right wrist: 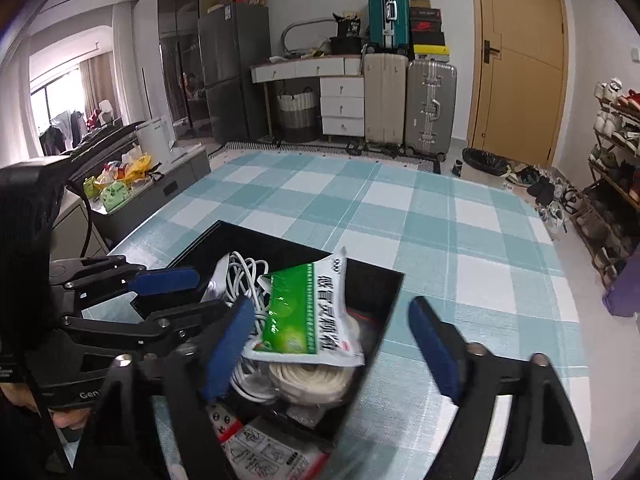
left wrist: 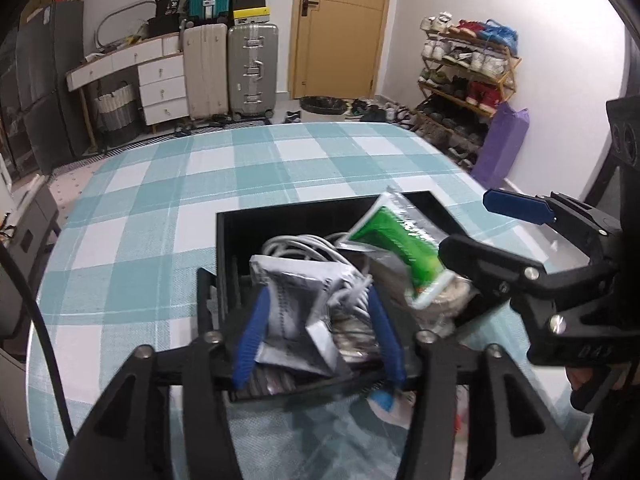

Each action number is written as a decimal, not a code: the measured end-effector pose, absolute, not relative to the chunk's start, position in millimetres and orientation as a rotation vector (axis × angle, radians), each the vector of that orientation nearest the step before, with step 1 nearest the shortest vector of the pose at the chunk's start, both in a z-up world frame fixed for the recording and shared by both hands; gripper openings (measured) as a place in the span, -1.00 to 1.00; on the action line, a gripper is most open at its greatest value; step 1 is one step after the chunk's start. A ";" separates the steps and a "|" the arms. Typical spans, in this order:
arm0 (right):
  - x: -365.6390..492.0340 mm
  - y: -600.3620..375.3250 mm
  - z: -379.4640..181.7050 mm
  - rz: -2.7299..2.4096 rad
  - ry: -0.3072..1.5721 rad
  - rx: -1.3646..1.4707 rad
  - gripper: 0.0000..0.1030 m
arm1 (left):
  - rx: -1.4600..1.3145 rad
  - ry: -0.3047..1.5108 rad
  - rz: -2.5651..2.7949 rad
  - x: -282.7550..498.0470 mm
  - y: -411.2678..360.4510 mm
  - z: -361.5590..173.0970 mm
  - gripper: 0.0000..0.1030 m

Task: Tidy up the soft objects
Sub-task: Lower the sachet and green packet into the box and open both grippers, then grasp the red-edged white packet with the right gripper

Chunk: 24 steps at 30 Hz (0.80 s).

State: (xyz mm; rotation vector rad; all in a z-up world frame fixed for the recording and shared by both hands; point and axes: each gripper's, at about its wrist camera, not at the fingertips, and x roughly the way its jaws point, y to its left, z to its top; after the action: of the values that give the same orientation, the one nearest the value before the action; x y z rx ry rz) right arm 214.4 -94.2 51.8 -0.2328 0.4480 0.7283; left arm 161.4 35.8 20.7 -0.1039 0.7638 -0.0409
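A black open box stands on the checked tablecloth. In it lie a coil of white cable, a cream rope coil and a green-and-white packet. My left gripper hangs over the box's near left part. A crumpled silver sachet sits between its blue pads; the right pad stands clear of it. My right gripper is wide open over the box, the green packet lying loose between its fingers.
A printed sachet lies on the cloth just in front of the box. The teal checked table stretches away beyond it. Suitcases, a door, a bin and a shoe rack line the far walls.
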 end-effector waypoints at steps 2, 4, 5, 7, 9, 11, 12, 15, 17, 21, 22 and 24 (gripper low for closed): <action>209.7 -102.5 54.3 0.718 0.445 -0.231 0.71 | -0.093 0.758 -0.030 156.5 33.4 23.2 0.16; 202.8 -113.9 56.6 0.702 0.431 -0.219 0.96 | -0.089 0.759 -0.027 151.5 32.6 25.0 0.25; 198.9 -119.6 57.6 0.697 0.423 -0.210 0.98 | -0.094 0.758 -0.030 149.5 32.9 25.3 0.42; 193.3 -128.5 58.0 0.696 0.422 -0.192 0.98 | -0.116 0.740 -0.067 141.9 32.3 28.3 0.64; 186.9 -136.6 56.4 0.693 0.428 -0.181 0.98 | -0.107 0.729 -0.069 134.8 28.8 31.3 0.84; 179.6 -142.2 52.8 0.689 0.432 -0.180 0.99 | -0.093 0.711 -0.049 128.0 26.5 33.8 1.00; 176.9 -144.0 51.0 0.689 0.434 -0.180 0.98 | -0.088 0.703 -0.046 124.4 25.9 34.6 1.00; 168.6 -146.9 43.5 0.694 0.446 -0.183 0.99 | -0.095 0.698 -0.051 115.2 27.1 34.6 1.00; 162.3 -147.3 38.0 0.699 0.454 -0.192 0.99 | -0.096 0.692 -0.045 109.0 28.7 33.9 1.00; 155.3 -144.9 28.1 0.720 0.475 -0.194 0.99 | -0.100 0.676 -0.021 96.3 34.5 30.5 1.00; 154.4 -144.1 25.6 0.726 0.482 -0.192 0.99 | -0.101 0.671 -0.017 92.8 36.1 29.2 1.00; 152.0 -142.0 19.1 0.733 0.499 -0.190 0.99 | -0.101 0.671 -0.009 87.7 38.6 26.4 1.00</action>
State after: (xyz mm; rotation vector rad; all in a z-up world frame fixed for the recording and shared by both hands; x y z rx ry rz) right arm 152.0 -142.0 19.1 -0.1901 0.4985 0.7329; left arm 87.7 38.6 26.4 -0.1005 0.6708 -0.0085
